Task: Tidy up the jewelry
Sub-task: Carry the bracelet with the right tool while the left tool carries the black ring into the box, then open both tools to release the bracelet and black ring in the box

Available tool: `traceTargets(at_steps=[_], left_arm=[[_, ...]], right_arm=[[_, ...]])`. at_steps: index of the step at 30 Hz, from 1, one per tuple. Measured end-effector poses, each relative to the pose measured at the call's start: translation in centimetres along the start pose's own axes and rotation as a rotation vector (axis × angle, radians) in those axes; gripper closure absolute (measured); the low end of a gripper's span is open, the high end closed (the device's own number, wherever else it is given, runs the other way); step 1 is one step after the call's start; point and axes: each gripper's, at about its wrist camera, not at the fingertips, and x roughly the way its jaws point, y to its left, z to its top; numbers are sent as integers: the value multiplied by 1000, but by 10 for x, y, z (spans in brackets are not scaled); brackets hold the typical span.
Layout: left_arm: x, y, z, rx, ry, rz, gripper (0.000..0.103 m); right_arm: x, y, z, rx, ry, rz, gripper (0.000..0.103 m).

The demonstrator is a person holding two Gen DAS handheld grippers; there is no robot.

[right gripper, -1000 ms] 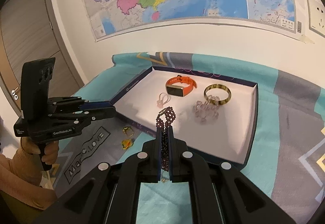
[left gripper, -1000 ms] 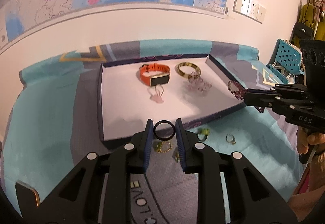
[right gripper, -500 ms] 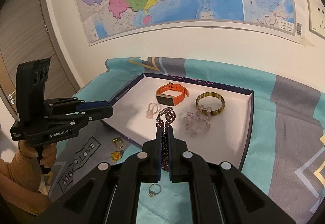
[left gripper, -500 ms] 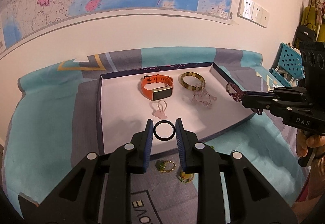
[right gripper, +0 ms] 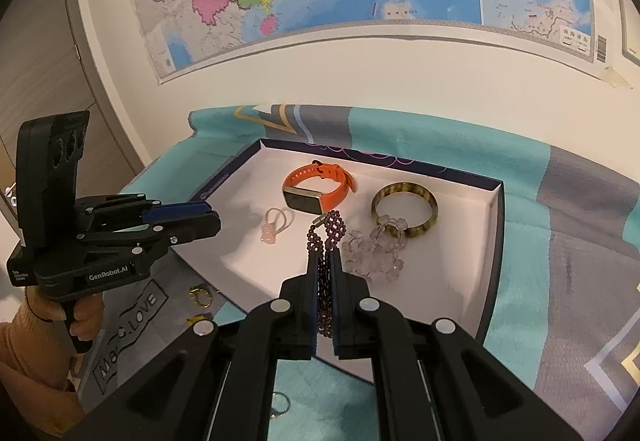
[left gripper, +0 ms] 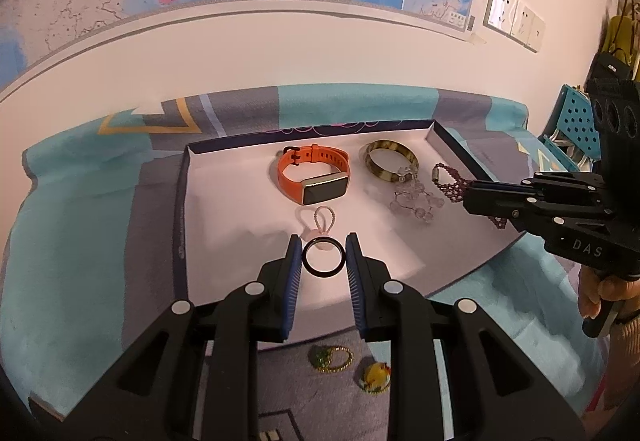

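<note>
My left gripper [left gripper: 323, 255] is shut on a black ring [left gripper: 323, 257] and holds it over the front part of the white-lined tray [left gripper: 224, 225]. My right gripper [right gripper: 325, 261] is shut on a purple beaded bracelet [right gripper: 326, 231], held above the tray [right gripper: 486, 249] near its front edge; the bracelet also shows in the left wrist view [left gripper: 448, 183]. In the tray lie an orange smartwatch [left gripper: 316, 177], a mottled bangle [left gripper: 391, 160], a clear bead bracelet [left gripper: 416, 199] and a small pink loop charm [left gripper: 323, 219].
A green-stone ring [left gripper: 332, 357] and a yellow ring [left gripper: 376, 377] lie on the patterned cloth [left gripper: 80, 241] in front of the tray. A silver ring [right gripper: 280, 403] lies on the cloth near my right gripper. A wall with a map stands behind.
Both grippers have moved forward toward and over the tray, each still holding its piece. The rings on the cloth now sit behind the left fingertips.
</note>
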Motion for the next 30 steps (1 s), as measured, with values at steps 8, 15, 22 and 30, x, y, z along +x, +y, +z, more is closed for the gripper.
traceTargets(at_steps=[8, 15, 22, 30], left_arm=[[24, 1, 5, -18, 43, 3, 80], [43, 2, 7, -26, 84, 23, 80], [54, 3, 6, -36, 115, 26, 80], [56, 2, 7, -38, 118, 31, 71]], right_arm=[[18, -4, 3, 0, 27, -6, 99], [35, -4, 4, -7, 62, -10, 99], [44, -5, 2, -8, 82, -35, 99], [43, -6, 0, 3, 73, -50, 98]])
